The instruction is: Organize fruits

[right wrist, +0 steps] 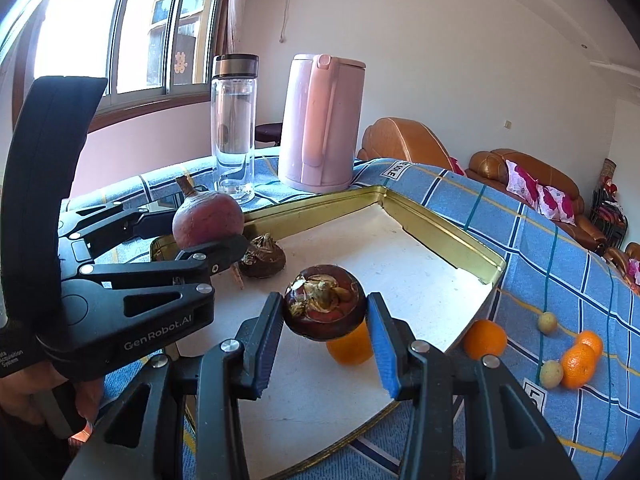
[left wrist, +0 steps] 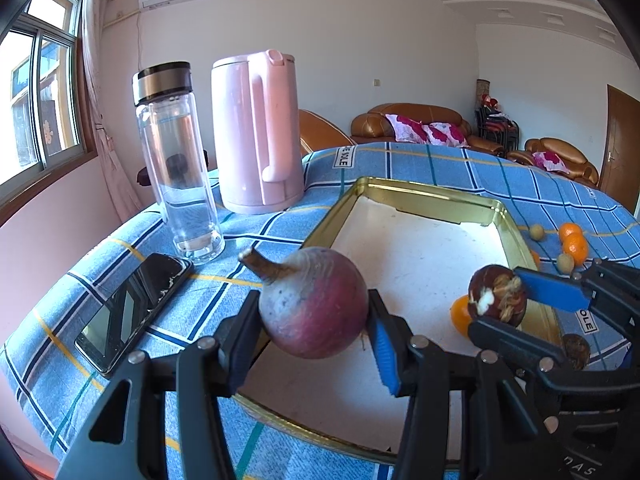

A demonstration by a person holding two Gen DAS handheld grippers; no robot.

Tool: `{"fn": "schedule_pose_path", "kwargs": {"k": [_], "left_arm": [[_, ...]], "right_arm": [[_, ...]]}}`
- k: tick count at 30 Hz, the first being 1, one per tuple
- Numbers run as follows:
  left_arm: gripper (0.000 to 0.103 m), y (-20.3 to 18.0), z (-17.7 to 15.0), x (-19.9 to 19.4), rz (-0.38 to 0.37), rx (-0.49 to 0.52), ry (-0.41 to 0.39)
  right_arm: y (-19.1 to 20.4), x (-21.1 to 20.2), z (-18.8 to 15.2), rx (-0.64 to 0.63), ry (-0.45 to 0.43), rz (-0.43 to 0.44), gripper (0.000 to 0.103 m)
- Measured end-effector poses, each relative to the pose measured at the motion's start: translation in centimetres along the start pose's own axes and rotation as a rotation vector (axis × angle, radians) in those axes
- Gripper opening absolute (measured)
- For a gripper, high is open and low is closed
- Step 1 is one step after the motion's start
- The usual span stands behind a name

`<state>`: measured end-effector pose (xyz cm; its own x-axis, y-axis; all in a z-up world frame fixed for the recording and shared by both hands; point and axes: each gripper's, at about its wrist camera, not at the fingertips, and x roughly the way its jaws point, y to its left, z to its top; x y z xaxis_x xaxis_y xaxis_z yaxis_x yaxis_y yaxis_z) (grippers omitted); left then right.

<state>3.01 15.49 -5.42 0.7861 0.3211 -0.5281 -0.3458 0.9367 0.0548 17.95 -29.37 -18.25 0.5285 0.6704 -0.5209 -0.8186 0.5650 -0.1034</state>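
Left tongs [left wrist: 314, 320] grip our purple radish [left wrist: 316, 300], held above tray [left wrist: 420, 194] near edge. Right tongs [right wrist: 325, 316] grip our mangosteen [right wrist: 325, 307], above orange [right wrist: 350, 347] lying in tray. Second mangosteen [right wrist: 264, 258] in tray. Further right, on blue checked cloth [right wrist: 560, 248], we see more oranges [right wrist: 578, 365] and small pale fruits [right wrist: 547, 322].
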Motion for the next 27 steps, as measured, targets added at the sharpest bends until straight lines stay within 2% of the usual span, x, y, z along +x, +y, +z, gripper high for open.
{"fn": "schedule_pose_path", "kwargs": {"k": [12,14,15,17,22,27], "left_arm": [[0.053,0.2,-0.6,0.7,0.003,0.015,0.041],[0.054,0.2,-0.7,0.5,0.01,0.018,0.027],[0.055,0.1,-0.6,0.3,0.015,0.021,0.021],[0.066,0.1,-0.4,-0.3,0.026,0.027,0.001],[0.075,-0.2,0.0,-1.8,0.015,0.043,-0.048],[0.081,-0.6,0.0,-2.3,-0.006,0.034,-0.062]], "right_arm": [[0.5,1.2,-0.1,-0.011,0.057,0.035,0.044],[0.4,1.4,-0.1,-0.007,0.066,0.038,0.045],[0.4,1.4,0.0,-0.004,0.067,0.04,0.047],[0.2,1.1,-0.1,0.006,0.055,0.031,0.056],[-1.1,-1.3,-1.0,0.008,0.017,-0.031,0.057],[-5.8,-5.5,-3.1,0.103,-0.005,-0.111,0.059]]}}
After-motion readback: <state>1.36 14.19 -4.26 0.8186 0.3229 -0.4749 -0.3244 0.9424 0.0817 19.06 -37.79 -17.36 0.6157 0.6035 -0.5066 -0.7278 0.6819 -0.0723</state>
